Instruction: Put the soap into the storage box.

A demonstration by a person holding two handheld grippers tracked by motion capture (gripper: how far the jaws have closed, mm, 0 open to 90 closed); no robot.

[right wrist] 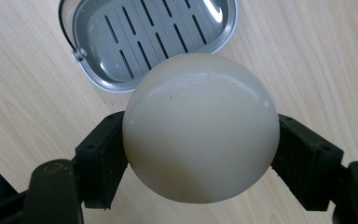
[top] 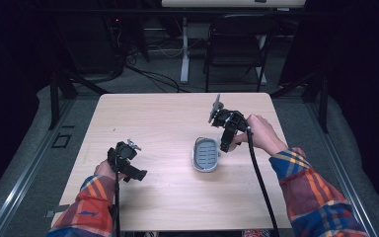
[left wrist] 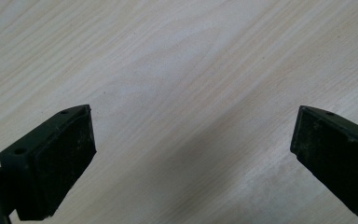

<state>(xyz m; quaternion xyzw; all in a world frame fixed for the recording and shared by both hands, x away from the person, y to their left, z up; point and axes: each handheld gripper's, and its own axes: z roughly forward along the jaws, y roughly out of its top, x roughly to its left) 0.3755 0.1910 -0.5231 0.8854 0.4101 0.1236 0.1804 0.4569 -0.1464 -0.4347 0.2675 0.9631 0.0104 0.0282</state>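
Currently the right hand-held gripper is clamped on a round soap bar, one jaw pressing each side at its widest part. That grip looks chosen for a smooth, curved thing; off-centre pads would likely squeeze it out. In the high view the bar sits in the jaws just right of the soap dish, above the surface, not yet over the tray. My read: it's being carried for a drop into the dish.

Left hand-held gripper is parked well apart at the near left, jaws spread wide, nothing between them, bare wood under them. Probably kept clear of the carry path.

Soap: off-white, matte with a slight sheen, domed, a few tiny dark specks. Dish: grey oval, slotted drain insert, a wire loop at one end of its rim; empty.
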